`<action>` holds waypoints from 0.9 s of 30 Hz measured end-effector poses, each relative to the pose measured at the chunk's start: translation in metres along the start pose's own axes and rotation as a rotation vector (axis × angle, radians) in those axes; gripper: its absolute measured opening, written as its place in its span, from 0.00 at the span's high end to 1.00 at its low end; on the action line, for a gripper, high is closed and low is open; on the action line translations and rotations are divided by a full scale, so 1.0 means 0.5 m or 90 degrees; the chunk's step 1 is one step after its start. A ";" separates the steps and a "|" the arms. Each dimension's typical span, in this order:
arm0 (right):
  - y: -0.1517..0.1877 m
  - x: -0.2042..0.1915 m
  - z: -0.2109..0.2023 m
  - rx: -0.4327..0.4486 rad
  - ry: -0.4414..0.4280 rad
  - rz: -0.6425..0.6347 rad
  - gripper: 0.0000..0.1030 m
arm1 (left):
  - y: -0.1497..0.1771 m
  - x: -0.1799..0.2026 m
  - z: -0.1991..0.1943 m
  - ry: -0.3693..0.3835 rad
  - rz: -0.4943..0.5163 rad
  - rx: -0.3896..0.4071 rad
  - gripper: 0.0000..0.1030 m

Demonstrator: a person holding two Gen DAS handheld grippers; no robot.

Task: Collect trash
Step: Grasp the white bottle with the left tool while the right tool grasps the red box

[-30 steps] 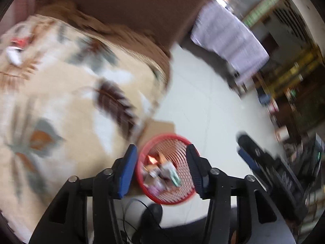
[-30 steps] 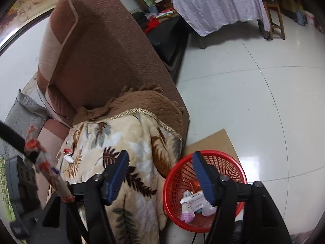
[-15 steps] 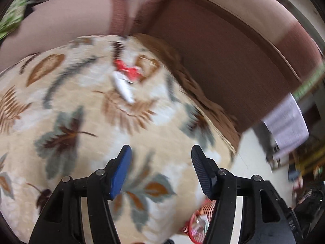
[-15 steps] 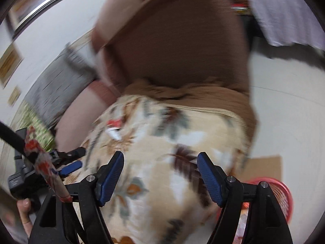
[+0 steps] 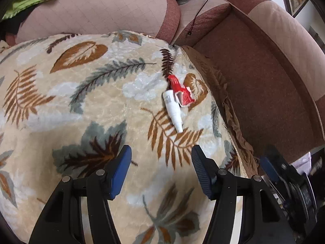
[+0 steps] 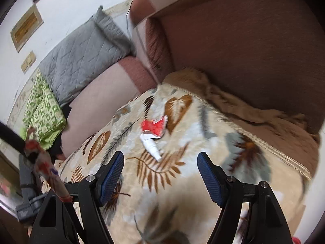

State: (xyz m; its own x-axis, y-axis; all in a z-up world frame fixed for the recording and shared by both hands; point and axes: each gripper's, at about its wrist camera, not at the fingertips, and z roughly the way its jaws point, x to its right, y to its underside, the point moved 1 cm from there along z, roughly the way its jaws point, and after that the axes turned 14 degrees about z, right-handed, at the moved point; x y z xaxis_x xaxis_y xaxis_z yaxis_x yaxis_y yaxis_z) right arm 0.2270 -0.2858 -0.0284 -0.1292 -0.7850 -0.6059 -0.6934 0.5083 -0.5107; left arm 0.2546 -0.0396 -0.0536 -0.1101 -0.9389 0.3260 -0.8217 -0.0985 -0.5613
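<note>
Red basket seen a second ago is gone from both views; leaf-print blanket point(image 5: 85, 109) on the sofa point(image 5: 264, 77) now fills them. White tube point(image 5: 172, 109) and red wrapper point(image 5: 181, 93) lie touching at 12 o'clock of left tool point(image 5: 160, 169). Left tool and right tool point(image 6: 160, 175) are parted, nothing held.

The right gripper point(image 6: 160, 163) hung open and empty at the bottom of the frame. Just above it, mid-frame, a white tube point(image 6: 151, 146) and a red wrapper point(image 6: 152, 128) lay touching on the leaf-patterned blanket point(image 6: 182, 183).
</note>
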 end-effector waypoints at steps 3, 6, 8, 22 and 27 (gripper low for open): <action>-0.020 -0.008 0.068 -0.037 -0.016 -0.015 0.23 | -0.023 0.009 0.022 -0.013 0.019 0.012 0.42; -0.041 0.014 0.150 -0.082 -0.033 -0.002 0.23 | -0.039 0.016 0.067 -0.034 0.045 0.013 0.42; -0.055 0.040 0.202 -0.117 -0.049 0.024 0.24 | -0.045 0.015 0.105 -0.040 0.051 0.010 0.42; -0.087 0.047 0.429 -0.220 -0.075 0.057 0.45 | -0.088 0.043 0.302 -0.090 0.098 -0.036 0.42; -0.094 0.050 0.501 -0.247 -0.062 0.083 0.61 | -0.087 0.051 0.326 -0.080 0.101 -0.016 0.42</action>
State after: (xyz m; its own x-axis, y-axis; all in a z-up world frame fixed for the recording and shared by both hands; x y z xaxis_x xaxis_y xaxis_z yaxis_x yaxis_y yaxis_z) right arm 0.4339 -0.2405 -0.1721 -0.1791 -0.6759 -0.7149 -0.8935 0.4159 -0.1694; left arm 0.3787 -0.1129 -0.1446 -0.1708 -0.9758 0.1365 -0.8137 0.0615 -0.5780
